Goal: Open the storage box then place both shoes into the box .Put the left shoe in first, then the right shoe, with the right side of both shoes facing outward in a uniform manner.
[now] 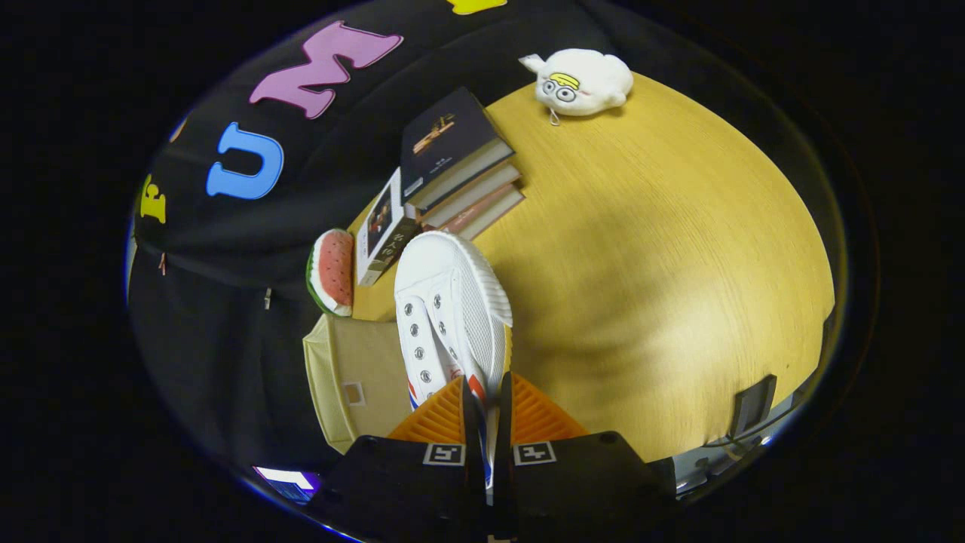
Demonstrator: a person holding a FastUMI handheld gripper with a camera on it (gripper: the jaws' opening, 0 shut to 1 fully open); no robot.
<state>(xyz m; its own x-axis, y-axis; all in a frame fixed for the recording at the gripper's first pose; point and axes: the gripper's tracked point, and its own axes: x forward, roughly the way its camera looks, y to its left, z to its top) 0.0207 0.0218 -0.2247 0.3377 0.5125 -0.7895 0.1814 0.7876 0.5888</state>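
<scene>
A white canvas shoe (pixel 451 309) with red and blue stripes hangs in the air, toe pointing away from me, its sole side turned toward the table's open part. My gripper (pixel 486 422) is shut on the shoe's heel wall, with both fingers (pixel 471 415) pressing on it. The view is rolled sideways. Beneath and beside the shoe stands the pale yellow storage box (pixel 354 377); I cannot tell how its lid stands.
The wooden table (pixel 648 249) spreads beyond the shoe. A stack of books (pixel 452 166) and a watermelon-slice toy (pixel 332 271) lie just past the shoe's toe. A white plush toy (pixel 582 81) sits at the far side.
</scene>
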